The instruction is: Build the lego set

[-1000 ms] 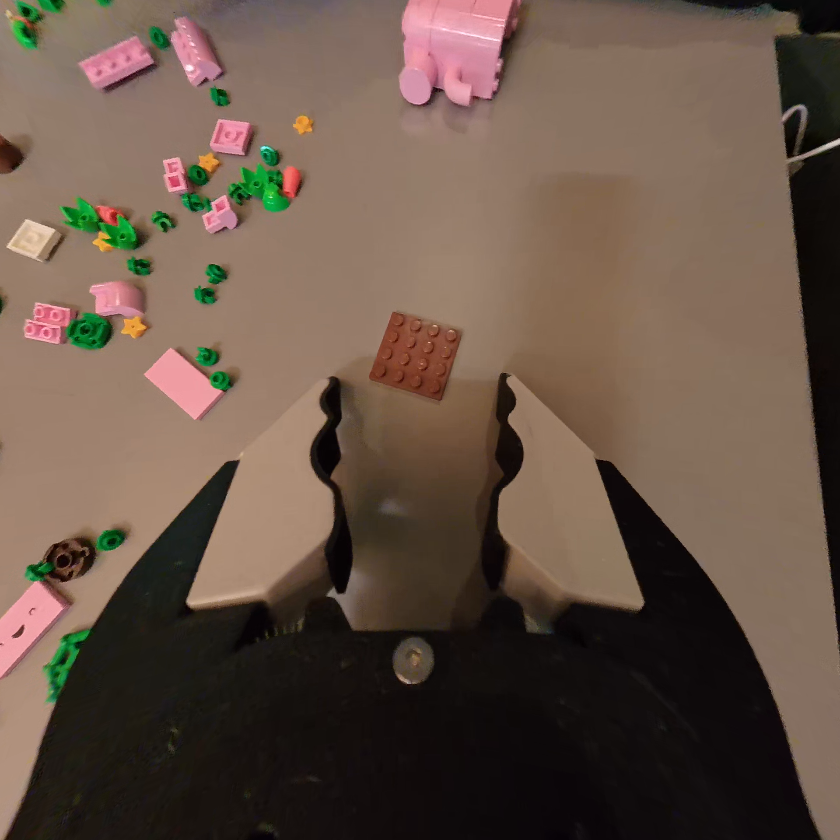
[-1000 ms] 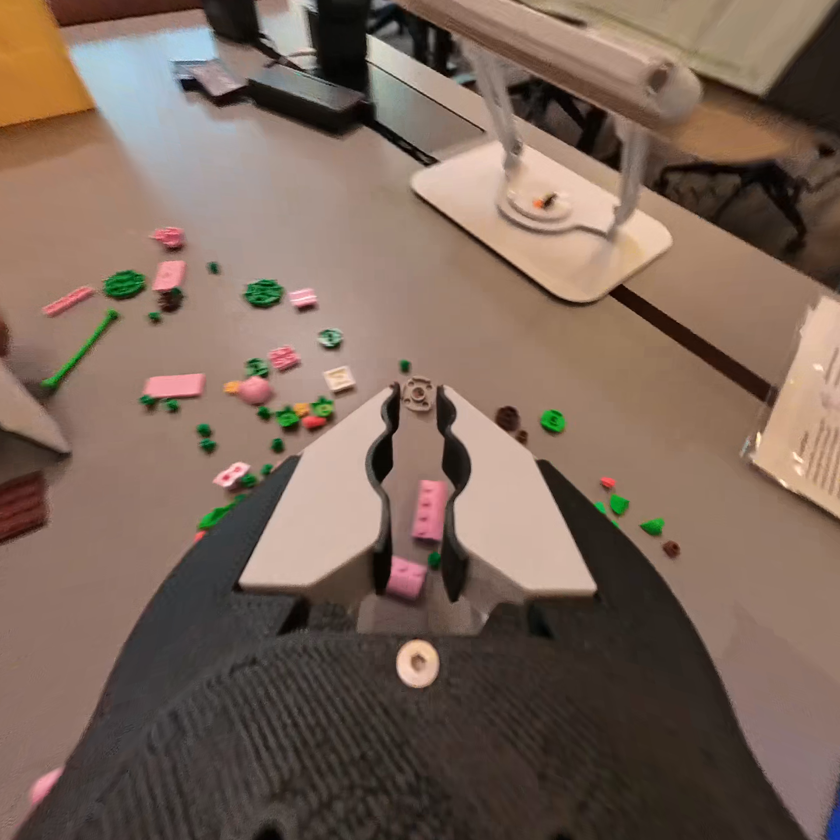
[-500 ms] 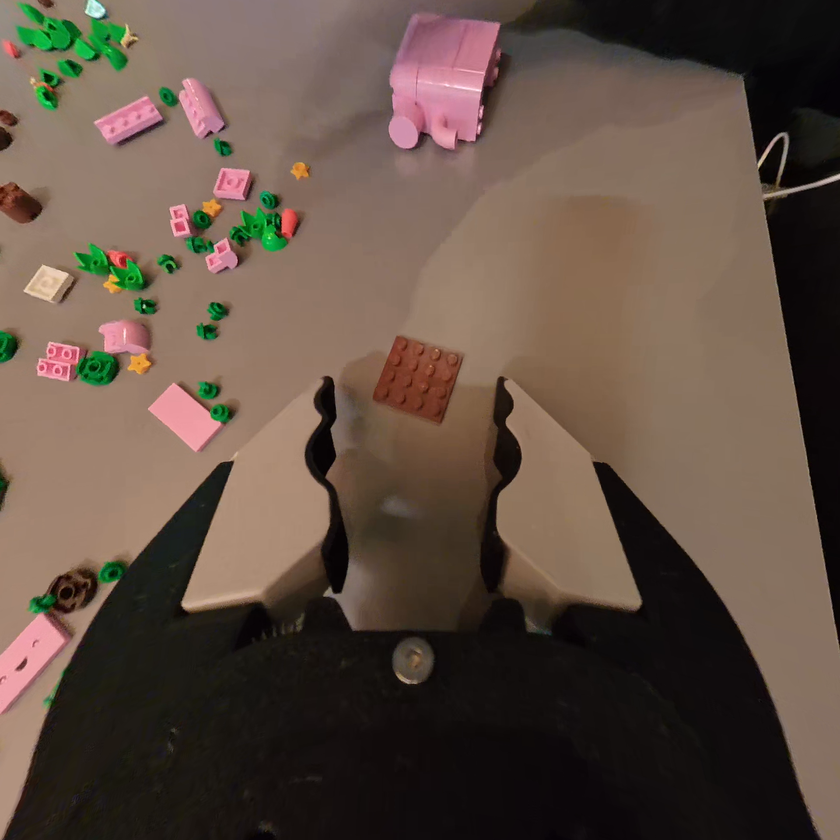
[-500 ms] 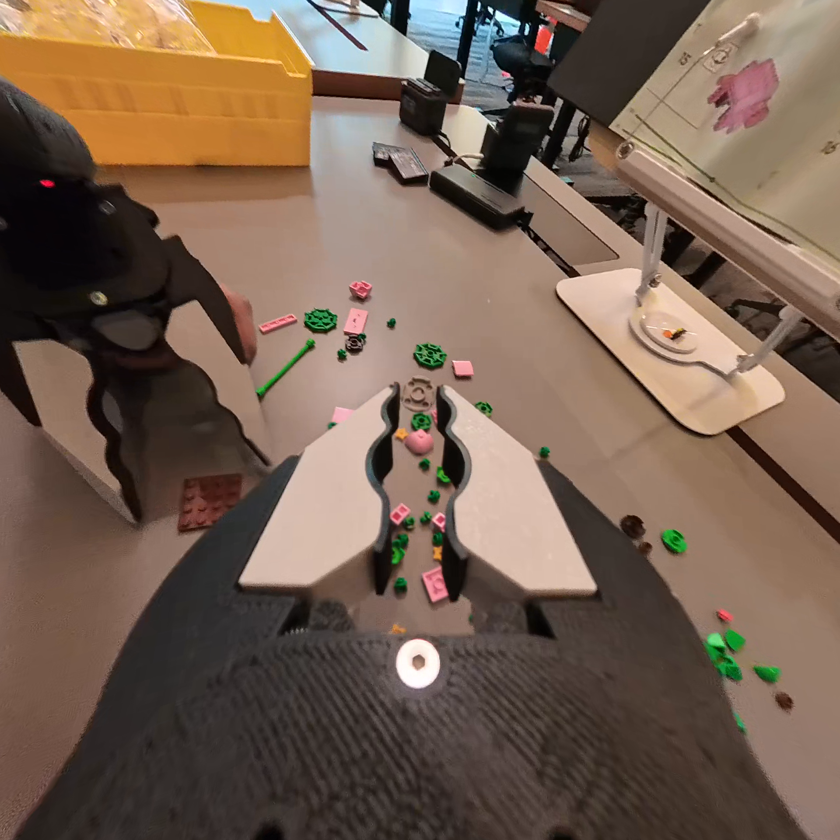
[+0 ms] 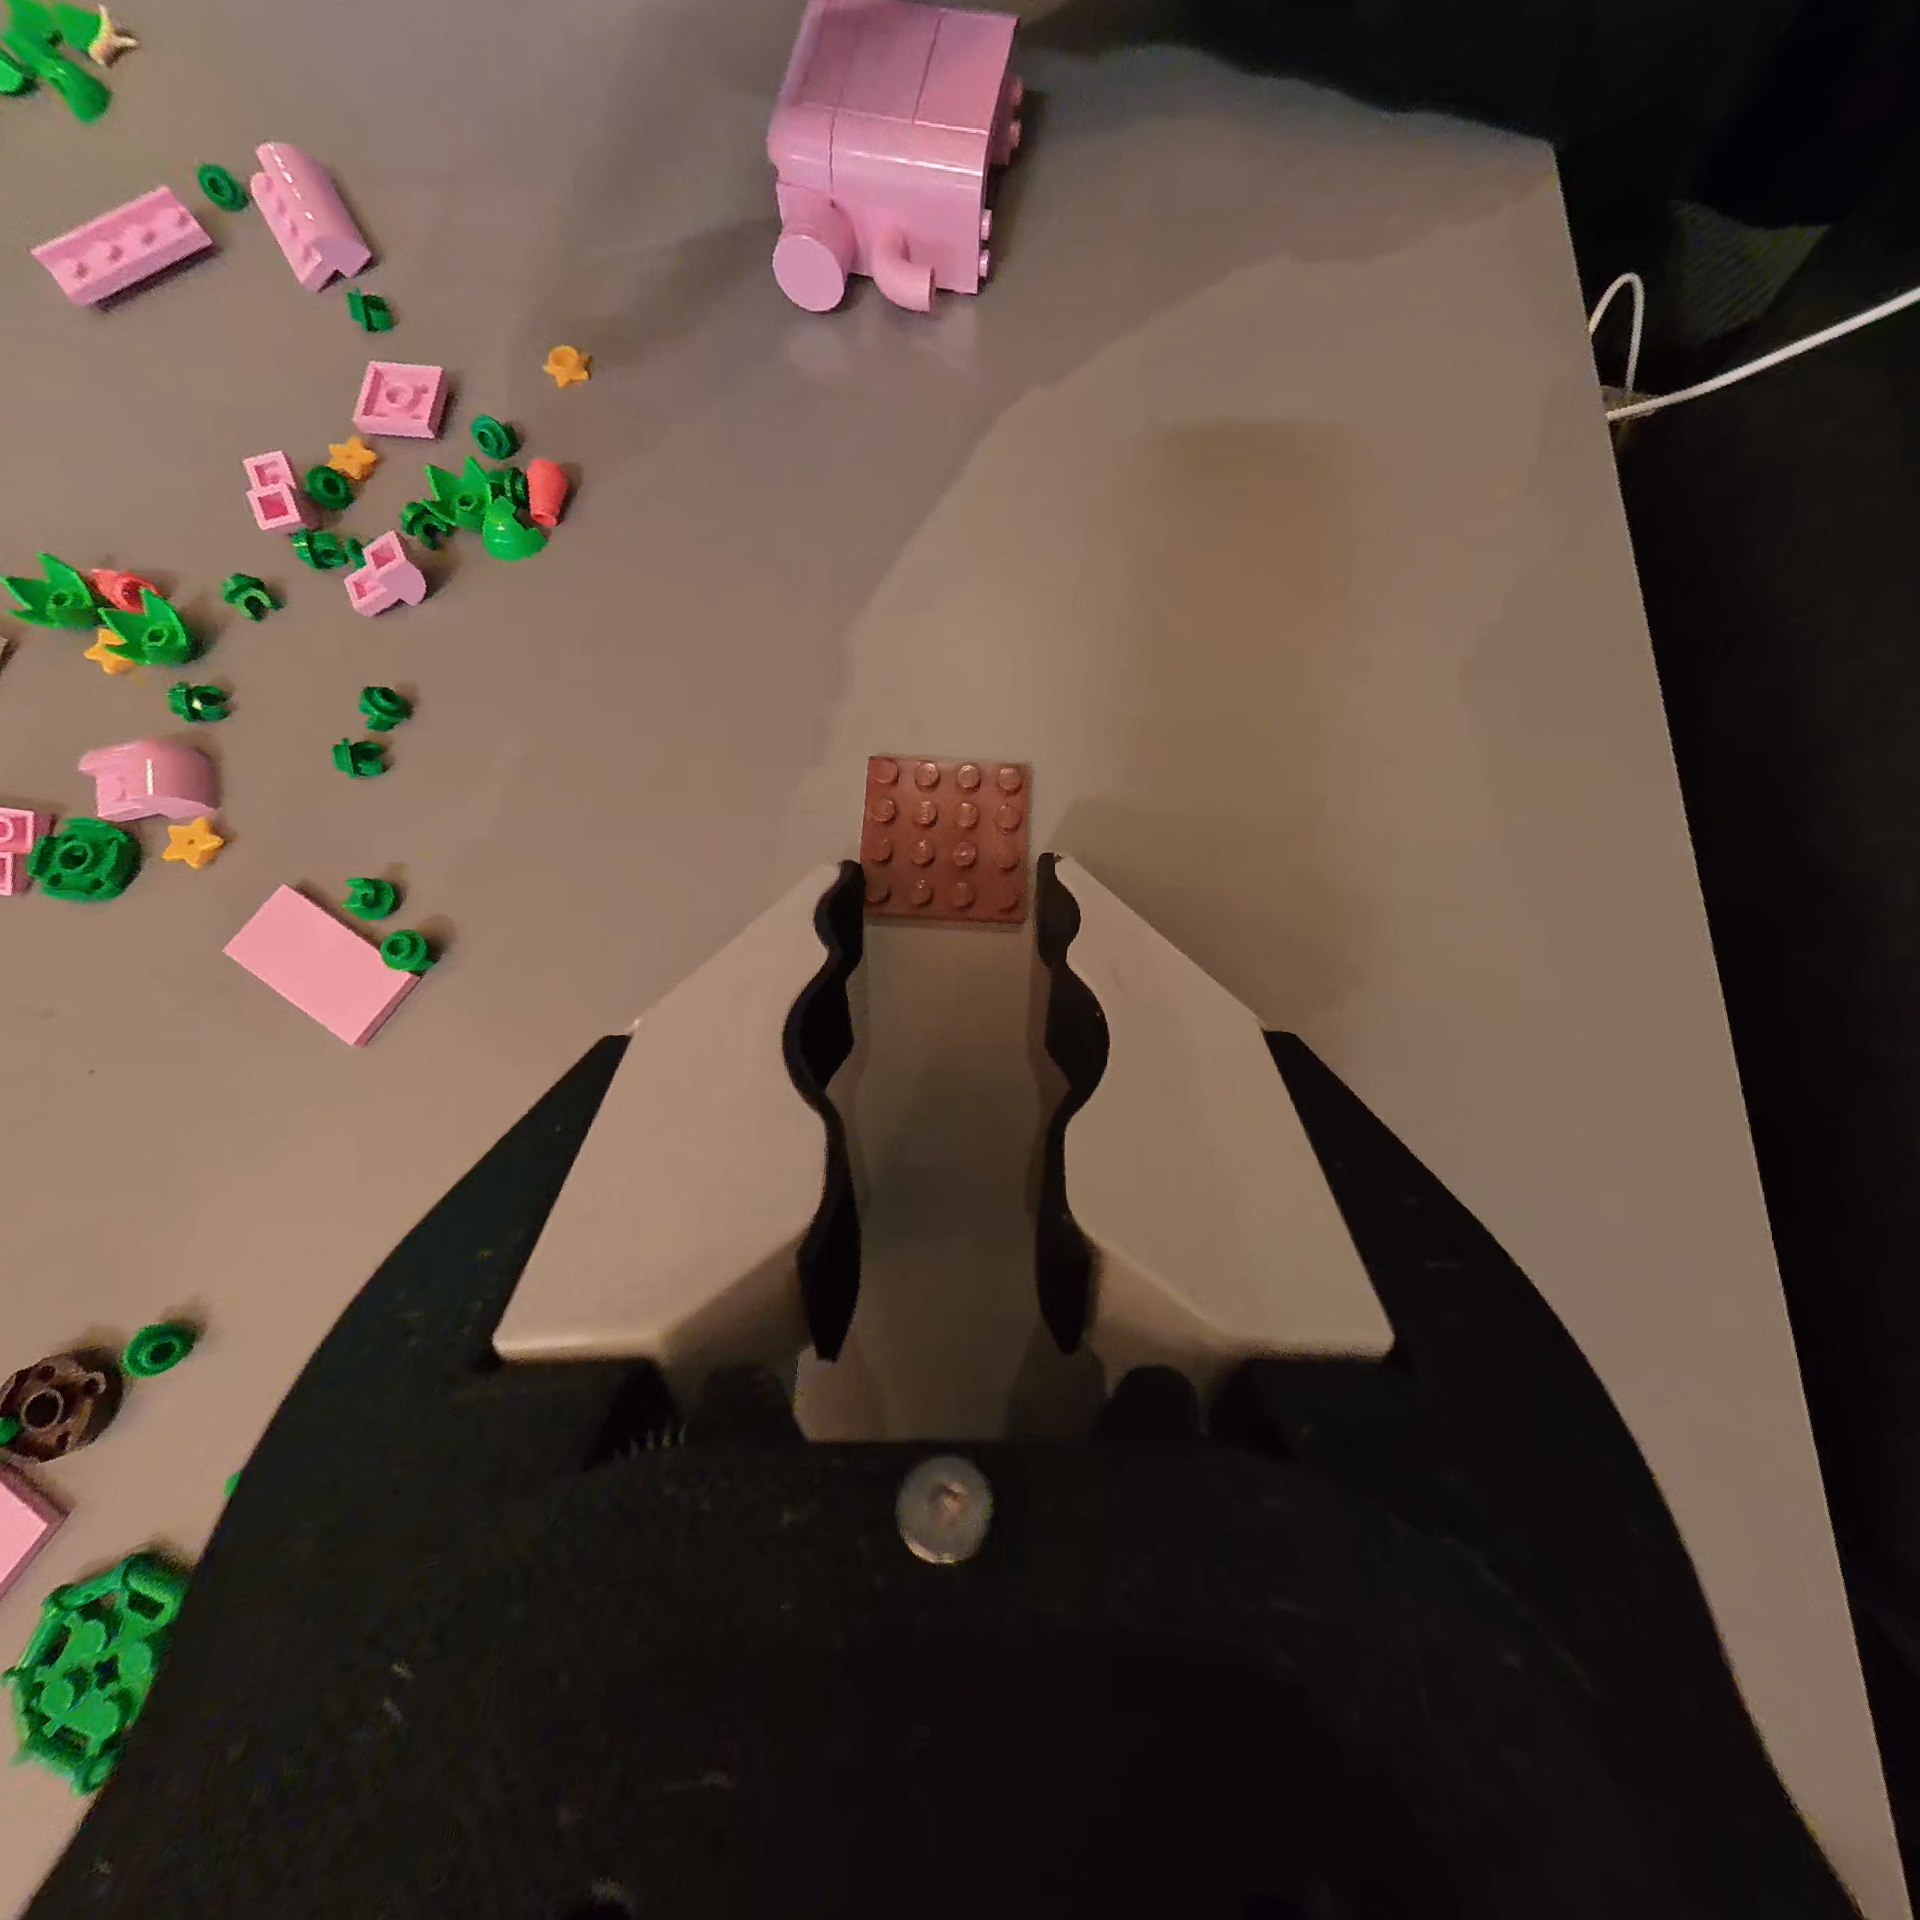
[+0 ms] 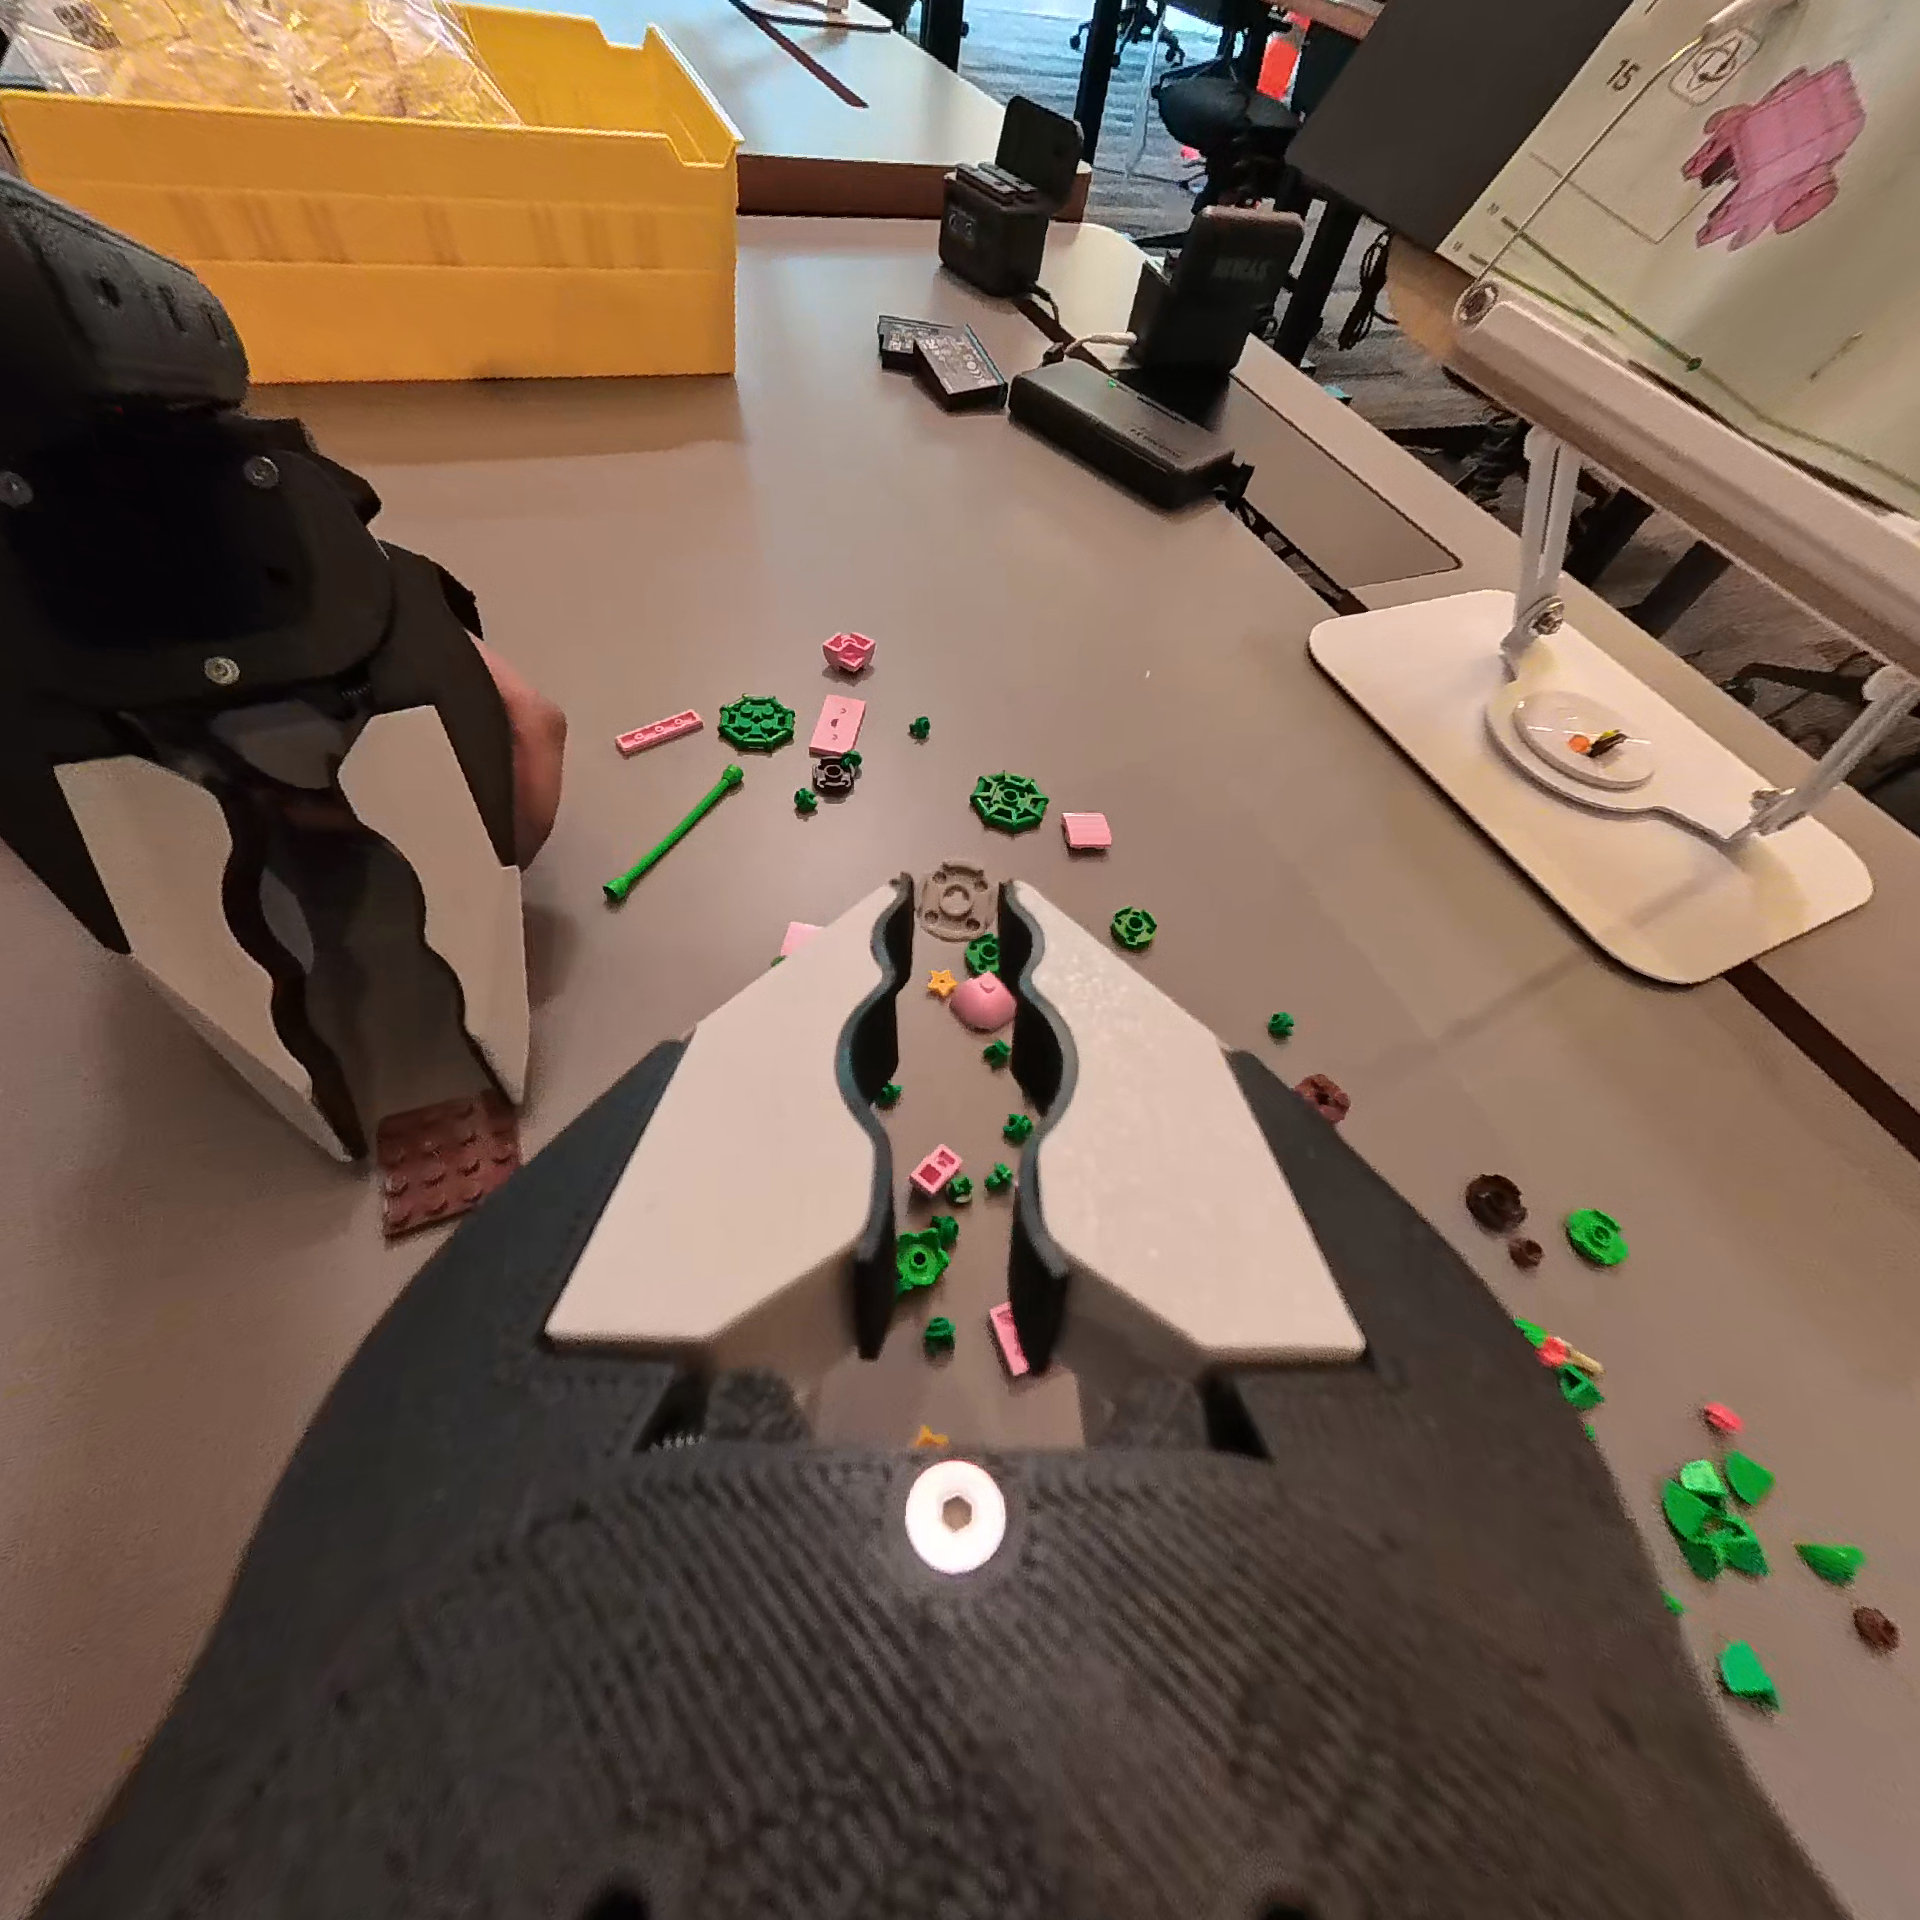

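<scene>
The left gripper [image 5: 948, 883] pinches the brown plate [image 5: 948, 836] by its edges; keep it level; the right gripper [image 6: 954, 896] pinches a grey round piece [image 6: 956, 900], ready to press on.

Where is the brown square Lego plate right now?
The brown plate lies flat on the grey table, right at the tips of the left gripper, whose fingers sit on either side of it. The pink build stands farther ahead.

The left gripper [image 5: 948, 878] is low over the table, its tips pointing down, and its two fingers stand on either side of a brown plate [image 5: 948, 837], close against its edges. The right gripper [image 6: 958, 896] is higher and pinches a small grey round piece [image 6: 956, 900] between its tips.
</scene>
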`<state>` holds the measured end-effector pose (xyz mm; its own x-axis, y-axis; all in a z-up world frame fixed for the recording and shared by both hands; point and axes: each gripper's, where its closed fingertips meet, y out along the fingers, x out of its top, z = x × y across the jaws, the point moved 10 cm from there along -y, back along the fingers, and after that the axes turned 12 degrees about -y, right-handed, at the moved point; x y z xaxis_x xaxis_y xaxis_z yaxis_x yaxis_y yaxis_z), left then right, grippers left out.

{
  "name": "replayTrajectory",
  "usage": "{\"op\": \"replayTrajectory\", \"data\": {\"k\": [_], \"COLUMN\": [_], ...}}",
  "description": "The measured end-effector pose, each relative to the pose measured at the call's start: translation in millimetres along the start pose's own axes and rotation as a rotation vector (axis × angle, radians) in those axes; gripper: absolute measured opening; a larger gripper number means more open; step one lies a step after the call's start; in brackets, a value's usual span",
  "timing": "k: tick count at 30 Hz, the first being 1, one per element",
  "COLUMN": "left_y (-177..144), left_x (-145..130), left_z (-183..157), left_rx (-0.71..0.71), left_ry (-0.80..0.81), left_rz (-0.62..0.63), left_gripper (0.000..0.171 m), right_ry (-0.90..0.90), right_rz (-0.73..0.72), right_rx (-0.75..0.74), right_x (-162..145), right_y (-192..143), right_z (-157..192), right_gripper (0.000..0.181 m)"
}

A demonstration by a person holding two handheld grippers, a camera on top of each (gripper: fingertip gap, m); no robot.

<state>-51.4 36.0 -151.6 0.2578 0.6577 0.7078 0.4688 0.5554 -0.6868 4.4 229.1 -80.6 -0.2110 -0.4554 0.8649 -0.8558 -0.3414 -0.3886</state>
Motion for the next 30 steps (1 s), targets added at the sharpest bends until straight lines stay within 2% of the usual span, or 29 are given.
{"op": "replayTrajectory", "data": {"k": [3, 5, 10, 12, 15, 17, 19, 22, 27, 30], "left_y": [-0.7, -1.7, -6.3, -8.8, -21.8, -35.9, -50.7, -62.7, -53.0, -49.3], "left_x": [-0.8, -0.6, 0.1, 0.5, 6.6, 13.1, 18.5, 20.7, 20.9, 20.4], "left_z": [-0.9, 0.1, 1.4, 3.5, 11.7, 12.2, 10.3, 4.2, -2.6, -5.1], "left_rx": [-0.011, 0.004, -0.005, 0.061, 0.253, 0.281, 0.302, 0.305, 0.276, 0.263], "left_ry": [0.002, -0.008, -0.021, 0.005, 0.051, 0.050, 0.051, 0.093, 0.128, 0.139], "left_rz": [0.001, -0.011, -0.055, -0.089, -0.224, -0.354, -0.486, -0.609, -0.559, -0.533], "left_gripper": [0.030, 0.037, 0.040, 0.041, 0.040, 0.040, 0.028, 0.019, 0.024, 0.015], "right_ry": [-0.006, -0.009, -0.001, 0.028, 0.234, 0.397, 0.494, 0.562, 0.623, 0.625], "right_rz": [0.005, 0.009, 0.010, -0.025, -0.221, -0.294, -0.295, -0.219, -0.160, -0.137], "right_rx": [0.003, 0.006, 0.029, 0.069, 0.313, 0.544, 0.671, 0.715, 0.804, 0.819], "right_x": [-0.2, -0.4, -2.8, -1.1, 9.8, 14.0, 12.5, 3.6, -1.5, -2.8], "right_y": [1.1, 1.7, 4.3, 4.7, 1.2, 1.4, 5.8, 17.2, 29.6, 33.3], "right_z": [1.0, 1.5, 2.2, 3.9, 9.1, 13.2, 17.0, 21.6, 32.0, 35.8], "right_gripper": [0.014, 0.014, 0.014, 0.014, 0.014, 0.014, 0.014, 0.014, 0.014, 0.014]}}
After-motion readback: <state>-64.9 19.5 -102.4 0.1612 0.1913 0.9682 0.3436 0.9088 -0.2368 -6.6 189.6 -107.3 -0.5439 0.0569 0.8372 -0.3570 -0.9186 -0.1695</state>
